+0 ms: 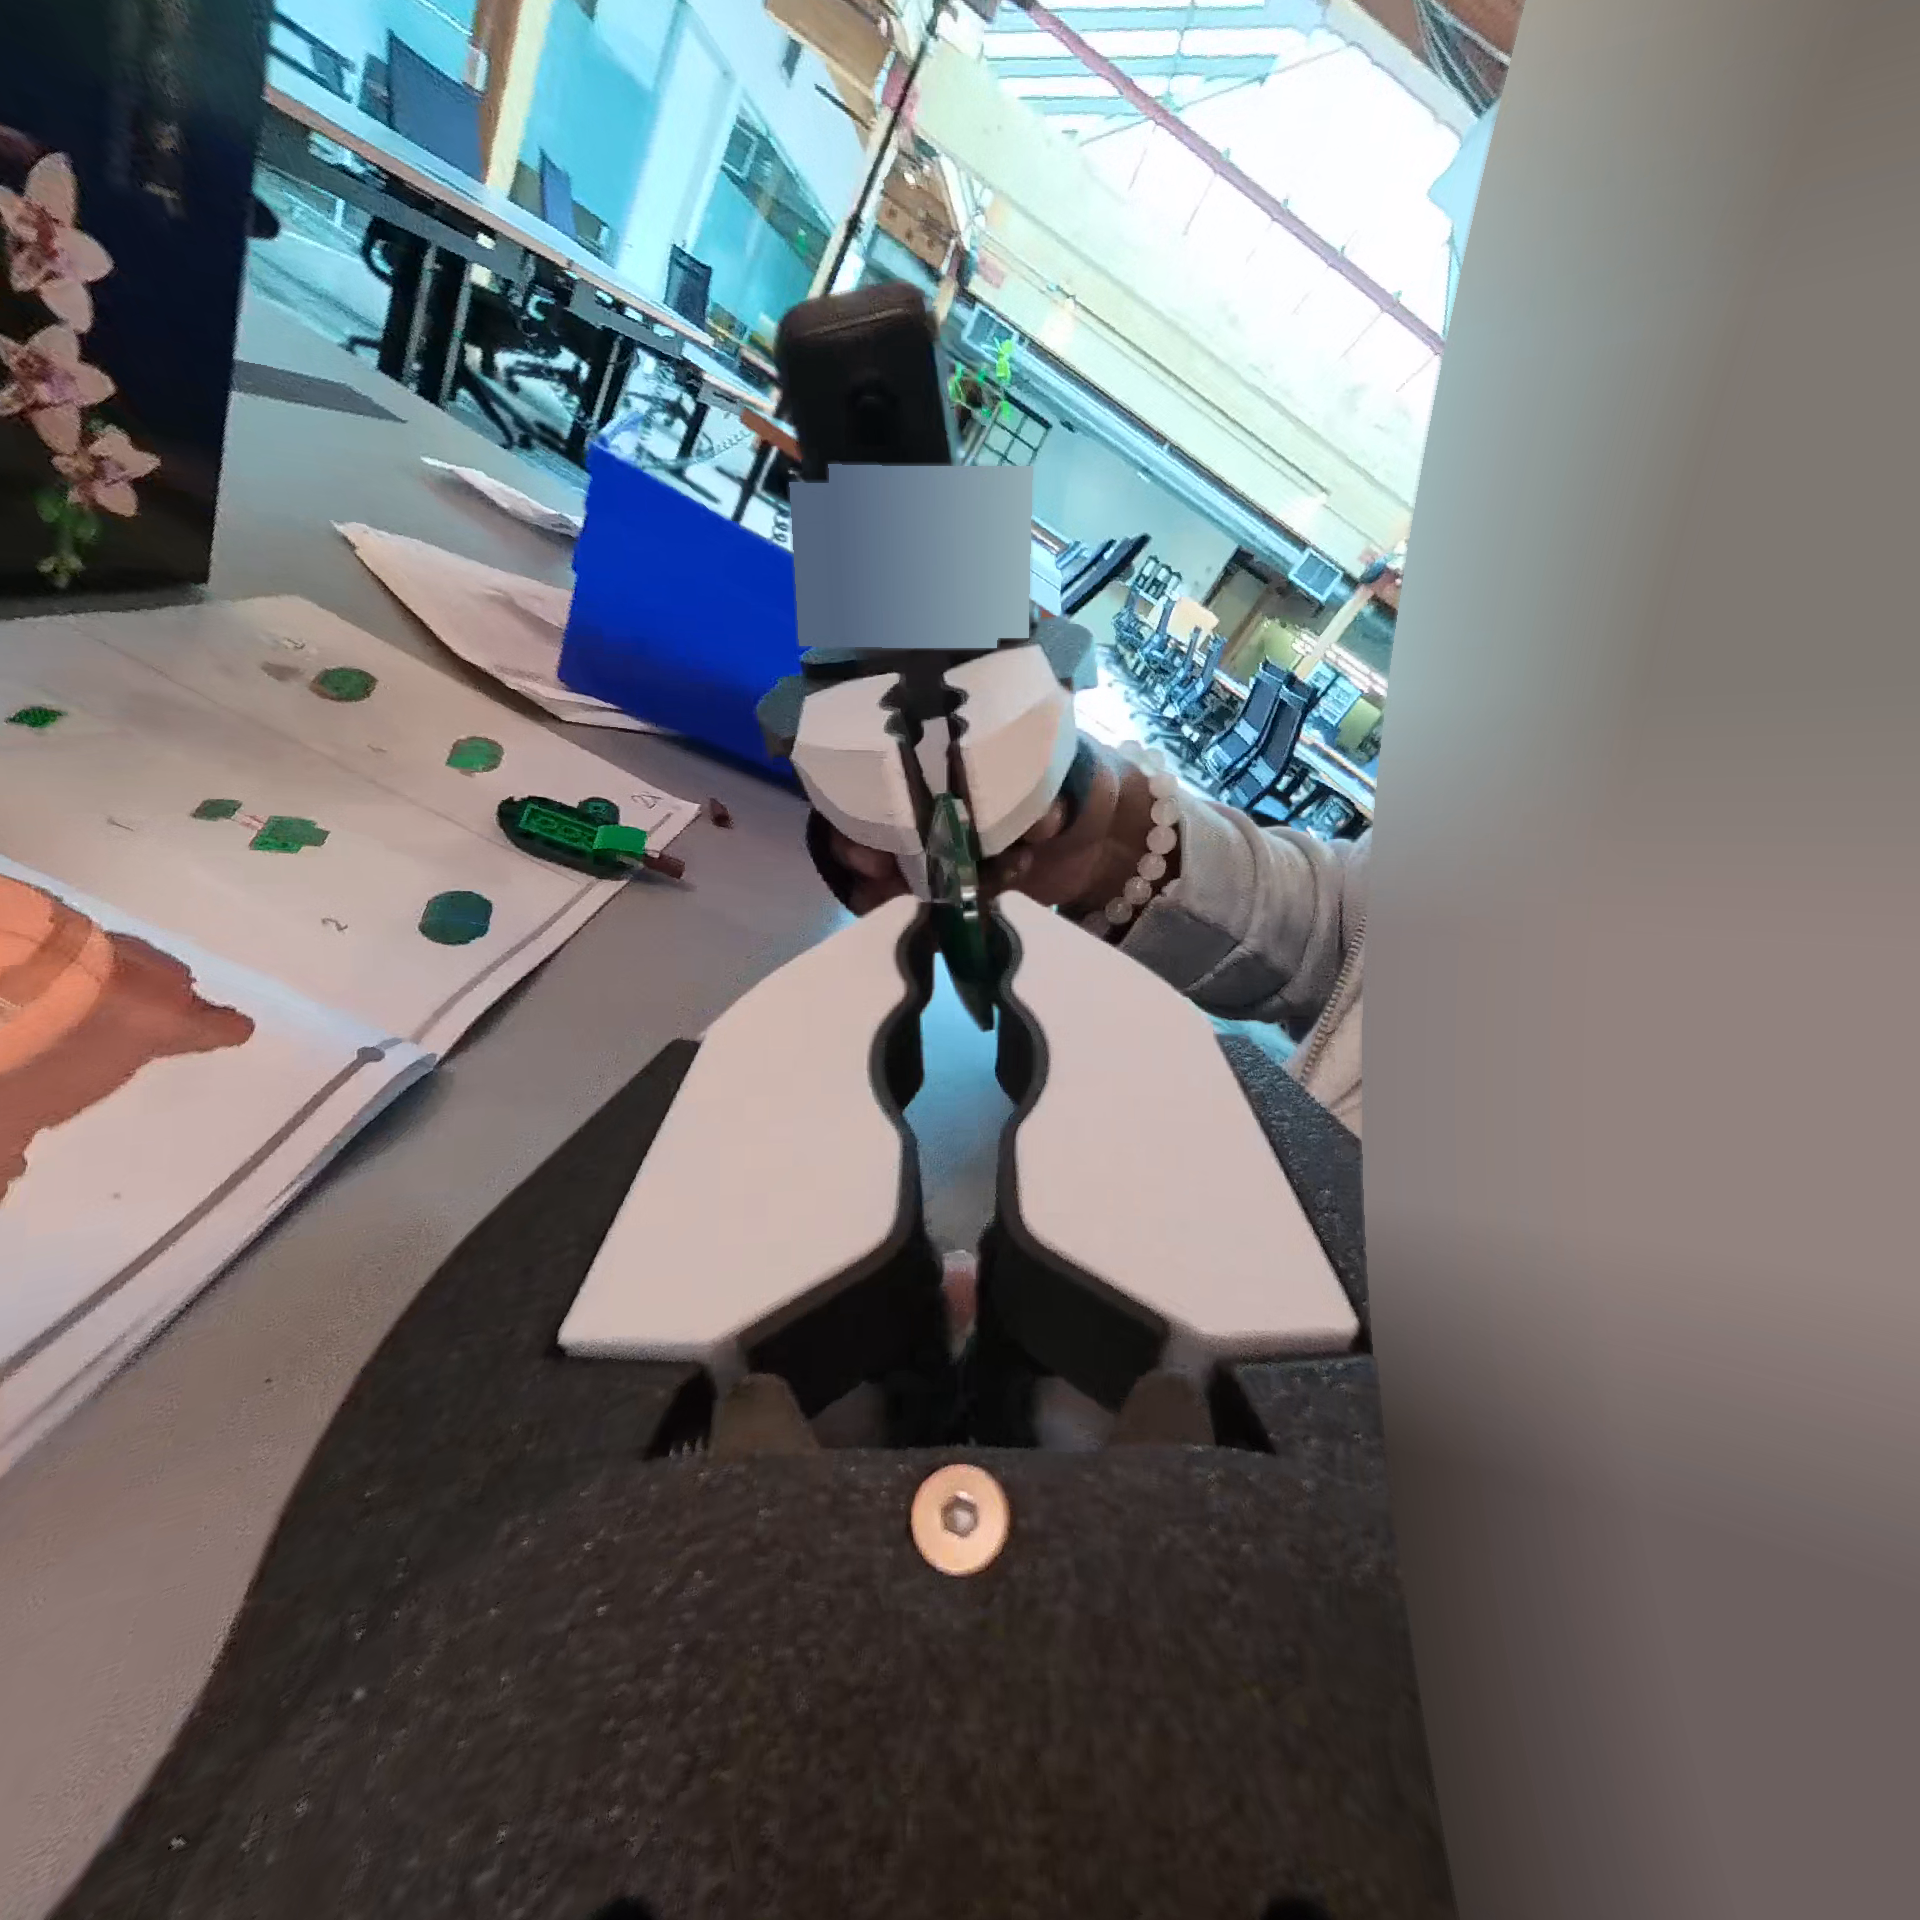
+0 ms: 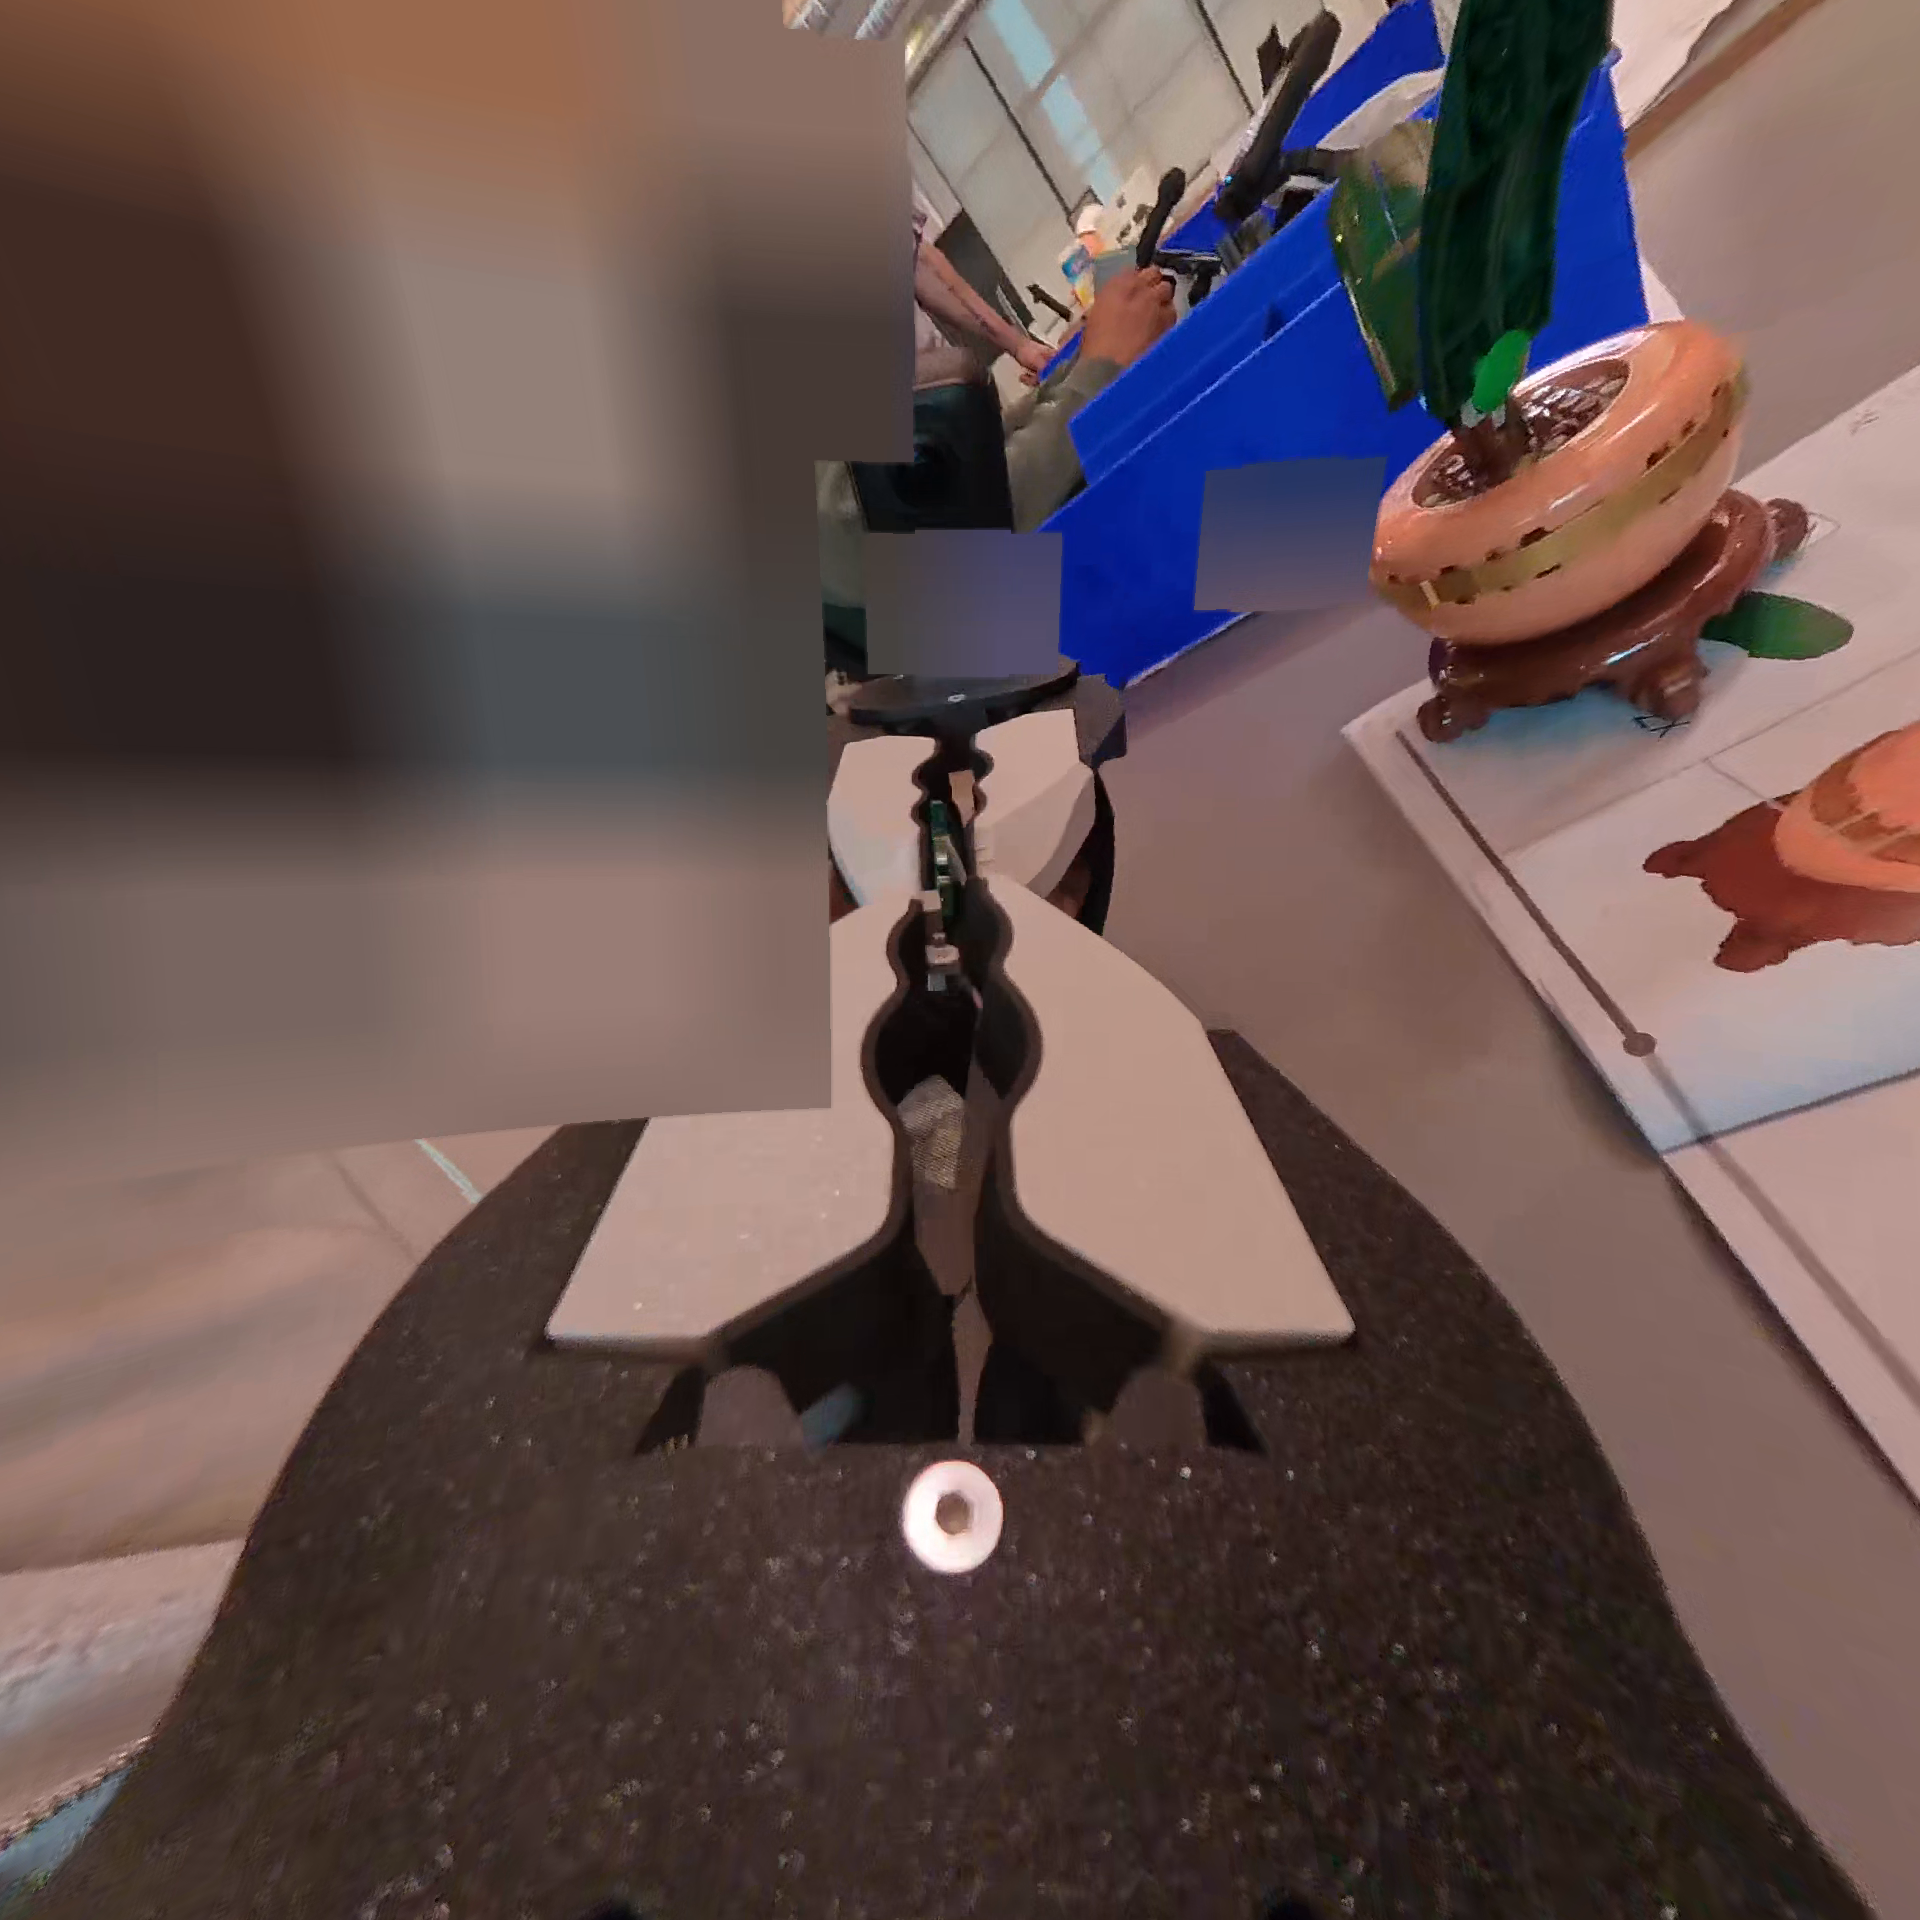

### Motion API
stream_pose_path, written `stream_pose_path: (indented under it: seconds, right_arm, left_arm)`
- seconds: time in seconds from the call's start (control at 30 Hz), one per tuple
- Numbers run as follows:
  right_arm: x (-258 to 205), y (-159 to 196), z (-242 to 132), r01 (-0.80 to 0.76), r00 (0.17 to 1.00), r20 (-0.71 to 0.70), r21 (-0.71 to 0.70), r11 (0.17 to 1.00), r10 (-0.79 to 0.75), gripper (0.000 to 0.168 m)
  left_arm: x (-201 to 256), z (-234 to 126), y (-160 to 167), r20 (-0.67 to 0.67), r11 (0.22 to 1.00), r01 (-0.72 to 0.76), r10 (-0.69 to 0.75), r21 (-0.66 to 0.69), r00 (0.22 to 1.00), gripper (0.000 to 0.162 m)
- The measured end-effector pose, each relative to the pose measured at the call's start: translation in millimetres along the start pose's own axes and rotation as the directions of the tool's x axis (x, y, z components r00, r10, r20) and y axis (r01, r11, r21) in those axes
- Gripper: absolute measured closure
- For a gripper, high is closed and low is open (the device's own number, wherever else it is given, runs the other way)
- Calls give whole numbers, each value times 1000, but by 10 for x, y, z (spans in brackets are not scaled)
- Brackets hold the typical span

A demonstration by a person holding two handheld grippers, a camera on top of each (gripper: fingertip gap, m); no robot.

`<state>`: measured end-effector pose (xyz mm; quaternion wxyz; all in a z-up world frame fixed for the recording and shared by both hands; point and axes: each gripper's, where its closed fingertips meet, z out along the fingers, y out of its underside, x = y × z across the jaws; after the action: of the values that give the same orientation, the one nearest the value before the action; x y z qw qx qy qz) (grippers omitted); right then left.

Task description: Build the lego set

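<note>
My left gripper (image 1: pixel 956 920) and my right gripper (image 2: pixel 940 914) meet tip to tip above the grey table. Both are shut on a thin green Lego piece (image 1: pixel 964 951) that runs from one pair of jaws into the other. In the left wrist view the right gripper (image 1: pixel 943 873) faces me, with a hand and a bead bracelet behind it. In the right wrist view the left gripper (image 2: pixel 948 878) faces me, with the green piece (image 2: pixel 941 842) in its jaws. I cannot tell whether it is one piece or two joined. A built Lego pot with a dark green plant (image 2: pixel 1558 499) stands on the instruction booklet (image 2: pixel 1714 987).
The open booklet (image 1: pixel 260 883) lies at left with a small green Lego assembly (image 1: pixel 571 831) on it. A tiny brown piece (image 1: pixel 717 812) lies beside it. A blue bin (image 1: pixel 665 623) stands behind, also in the right wrist view (image 2: pixel 1247 416). A dark box with an orchid picture (image 1: pixel 94 312) stands far left. Only a small space, under 4 cm, lies between the two pairs of fingers.
</note>
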<state>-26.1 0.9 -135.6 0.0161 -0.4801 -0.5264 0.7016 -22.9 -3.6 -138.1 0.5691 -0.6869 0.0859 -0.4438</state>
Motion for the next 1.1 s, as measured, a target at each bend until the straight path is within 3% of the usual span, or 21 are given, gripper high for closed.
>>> stream_pose_path:
  seconds: [0.07,0.13,0.2,0.23,0.3,0.37,0.4,0.47,0.53,0.63,0.73,0.8,0.9,0.97,1.1]
  right_arm:
    - [-55,-14,-1,131,991,-2,4,991,-131,160]
    - [-302,-187,-108,404,913,-1,141,904,-408,146]
    - [-575,-491,-436,684,727,-217,312,660,-651,130]
    - [-664,-632,-640,772,635,-374,332,542,-676,113]
    - [-704,-722,-963,878,457,-582,173,446,-673,107]
    - [-578,-702,-1282,874,295,-728,-56,483,-618,120]
    - [-500,-623,-1405,836,238,-753,-163,524,-614,139]
    - [-265,-394,-1653,663,203,-791,-322,676,-577,161]
    - [66,-62,-1919,373,216,-858,-369,851,-466,164]
    - [505,358,-2108,84,203,-932,-290,953,-301,166]
    - [818,572,-2145,-52,166,-969,-192,980,-181,166]
    - [912,617,-2114,-80,163,-981,-122,989,-108,162]
    - [949,641,-2136,-114,143,-989,-51,992,-34,140]
    - [945,607,-2228,-101,81,-997,-19,995,-11,139]
    - [1006,595,-2206,-120,69,-998,-7,993,1,141]
  left_arm:
    - [-18,1,9,2,999,26,-26,19,1000,157]
    - [29,-16,-51,-60,991,114,-110,70,992,157]
    - [-9,-78,-103,-87,976,190,-181,110,980,157]
    - [-40,-113,-117,-81,971,206,-197,124,977,157]
    - [-83,-195,-171,-83,955,247,-236,167,968,157]
    - [-137,-258,-199,-81,936,293,-282,196,956,157]
    - [-168,-284,-200,-72,931,300,-291,208,954,157]
    - [-205,-315,-190,-62,924,314,-308,219,949,157]
    - [-244,-328,-171,-47,917,328,-326,228,944,157]
    - [-279,-334,-177,-57,903,346,-343,253,937,157]
    - [-280,-310,-160,-42,913,326,-326,245,944,157]
    - [-269,-295,-158,-34,920,314,-315,234,948,157]
    - [-274,-291,-144,-12,933,291,-296,213,955,157]
    - [-267,-295,-150,-13,937,284,-288,201,958,157]
    - [-251,-286,-167,-40,943,288,-285,169,958,157]
